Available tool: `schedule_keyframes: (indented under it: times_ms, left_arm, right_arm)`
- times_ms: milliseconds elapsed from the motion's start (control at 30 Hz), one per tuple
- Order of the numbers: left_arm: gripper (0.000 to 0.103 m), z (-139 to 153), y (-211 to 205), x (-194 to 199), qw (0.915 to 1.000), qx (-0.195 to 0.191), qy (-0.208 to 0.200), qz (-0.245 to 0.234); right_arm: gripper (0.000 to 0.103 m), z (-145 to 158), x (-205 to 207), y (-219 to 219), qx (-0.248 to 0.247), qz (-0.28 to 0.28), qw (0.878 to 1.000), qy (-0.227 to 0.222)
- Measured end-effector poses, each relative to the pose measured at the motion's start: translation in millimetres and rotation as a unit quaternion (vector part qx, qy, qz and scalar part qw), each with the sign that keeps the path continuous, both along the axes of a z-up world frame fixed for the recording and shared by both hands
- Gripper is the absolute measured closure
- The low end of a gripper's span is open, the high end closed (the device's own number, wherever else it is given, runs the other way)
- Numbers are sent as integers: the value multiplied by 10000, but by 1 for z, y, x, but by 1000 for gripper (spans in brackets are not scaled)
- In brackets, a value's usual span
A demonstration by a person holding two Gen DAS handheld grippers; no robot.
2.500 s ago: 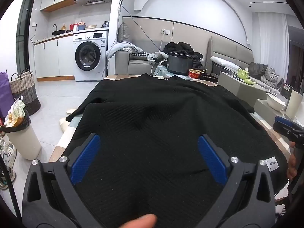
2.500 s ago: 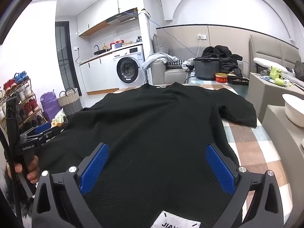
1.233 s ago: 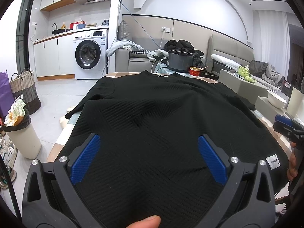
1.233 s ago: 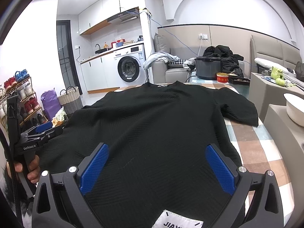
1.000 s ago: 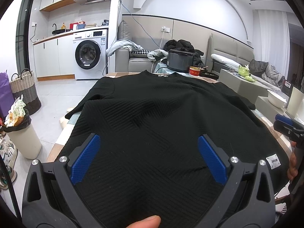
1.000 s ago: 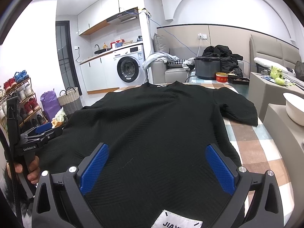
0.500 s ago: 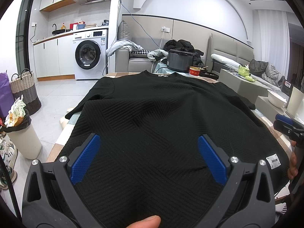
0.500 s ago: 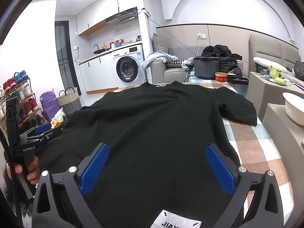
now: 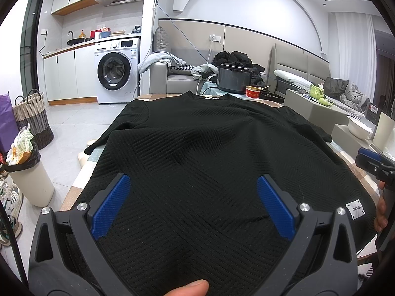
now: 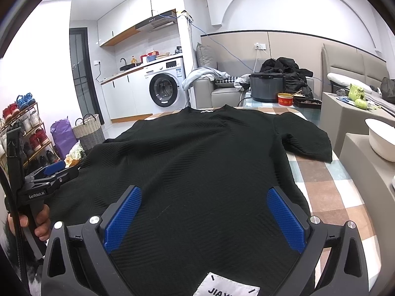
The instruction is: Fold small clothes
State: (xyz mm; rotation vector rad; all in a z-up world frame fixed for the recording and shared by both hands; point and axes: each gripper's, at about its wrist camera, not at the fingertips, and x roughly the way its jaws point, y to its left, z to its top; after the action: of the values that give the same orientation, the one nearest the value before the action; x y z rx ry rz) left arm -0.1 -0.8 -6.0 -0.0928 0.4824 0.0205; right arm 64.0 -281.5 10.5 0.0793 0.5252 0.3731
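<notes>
Across the left wrist view, a dark round cooker pot point(image 9: 234, 78) sits upper centre with its lid on, and just right of it a red bowl point(image 9: 254, 91) has sticks poking out, contents unclear. At left, a woven basket point(image 9: 32, 119) with two handles stands on the tiled floor, and below it a pale bin point(image 9: 30, 178) lined with a black bag is stuffed with crumpled wrappers. Filling the middle, the black shirt point(image 9: 209, 153) lies spread flat on a checked tablecloth point(image 9: 91, 159), neck toward the top, its knit ribbed in a chevron pattern, a small white label at lower right. Over the hem, the left gripper point(image 9: 192, 202) has its blue, textured pads spread wide, holding nothing; a fingertip point(image 9: 191, 288) shows at the bottom edge. At the right wrist view's centre, the same shirt point(image 10: 197, 162) covers the cloth point(image 10: 340, 187), one short sleeve lying flat at right. Nearer the bottom, the right gripper point(image 10: 203, 209) is likewise agape above the fabric, a white label between its arms. At right rests a white bowl point(image 10: 381, 138), its inside hidden.
</notes>
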Motion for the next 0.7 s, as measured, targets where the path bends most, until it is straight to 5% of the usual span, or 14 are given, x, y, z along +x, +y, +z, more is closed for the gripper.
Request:
schedule_keyframes:
  times_ms: [700]
  left_arm:
    - [1,-2,5,2,10000,-35,26,13]
  right_arm:
    - [0,1,2,-1,0,-18,10000,25]
